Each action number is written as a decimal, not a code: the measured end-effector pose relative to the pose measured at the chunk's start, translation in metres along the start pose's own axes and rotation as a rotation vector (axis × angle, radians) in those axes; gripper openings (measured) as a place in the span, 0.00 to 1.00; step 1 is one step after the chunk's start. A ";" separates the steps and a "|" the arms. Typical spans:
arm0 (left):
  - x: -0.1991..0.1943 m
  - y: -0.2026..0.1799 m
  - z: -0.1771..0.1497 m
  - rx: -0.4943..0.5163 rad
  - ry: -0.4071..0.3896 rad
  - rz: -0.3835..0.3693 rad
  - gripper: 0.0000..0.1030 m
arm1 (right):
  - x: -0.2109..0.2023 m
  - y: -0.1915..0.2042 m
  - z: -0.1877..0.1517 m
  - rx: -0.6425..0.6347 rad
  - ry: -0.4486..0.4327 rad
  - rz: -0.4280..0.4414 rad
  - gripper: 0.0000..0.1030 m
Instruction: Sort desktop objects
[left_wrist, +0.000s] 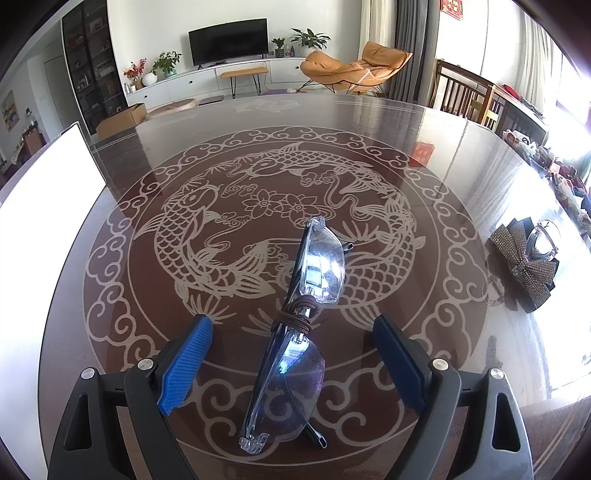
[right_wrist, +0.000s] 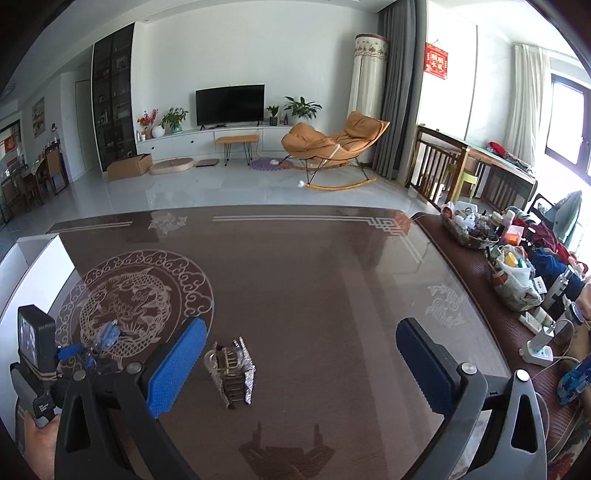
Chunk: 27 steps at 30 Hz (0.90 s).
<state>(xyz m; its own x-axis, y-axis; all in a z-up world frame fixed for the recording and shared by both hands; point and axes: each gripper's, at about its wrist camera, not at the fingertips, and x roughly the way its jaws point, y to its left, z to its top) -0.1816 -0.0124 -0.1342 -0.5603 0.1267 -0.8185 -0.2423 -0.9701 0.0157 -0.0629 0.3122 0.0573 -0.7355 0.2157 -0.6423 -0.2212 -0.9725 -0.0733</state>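
Both our grippers spread wide over the glass table, nothing held.

Our left gripper (left_wrist: 291, 354) straddles the folded glasses (left_wrist: 295, 332), pads clear on both sides, on the fish medallion (left_wrist: 177, 221), well inside the table's far edge (left_wrist: 332, 101). Our right gripper (right_wrist: 299, 365) hangs open above the sparkly hair clip (right_wrist: 232, 373), with bare tabletop (right_wrist: 314, 266) ahead and clutter (right_wrist: 517, 280) lining the right edge.
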 end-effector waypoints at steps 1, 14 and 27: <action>0.000 0.000 0.000 0.000 0.000 0.000 0.87 | 0.004 0.007 -0.005 -0.008 0.012 0.006 1.00; 0.003 0.003 -0.001 -0.008 0.007 -0.001 0.92 | 0.071 0.086 -0.043 -0.120 0.160 0.023 1.00; 0.007 0.001 -0.001 0.005 0.021 -0.008 1.00 | 0.071 0.110 -0.027 -0.212 0.094 -0.028 1.00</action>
<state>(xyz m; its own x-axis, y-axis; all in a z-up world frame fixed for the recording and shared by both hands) -0.1847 -0.0126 -0.1401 -0.5418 0.1305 -0.8303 -0.2505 -0.9680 0.0113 -0.1219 0.2182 -0.0167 -0.6656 0.2429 -0.7056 -0.0933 -0.9652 -0.2443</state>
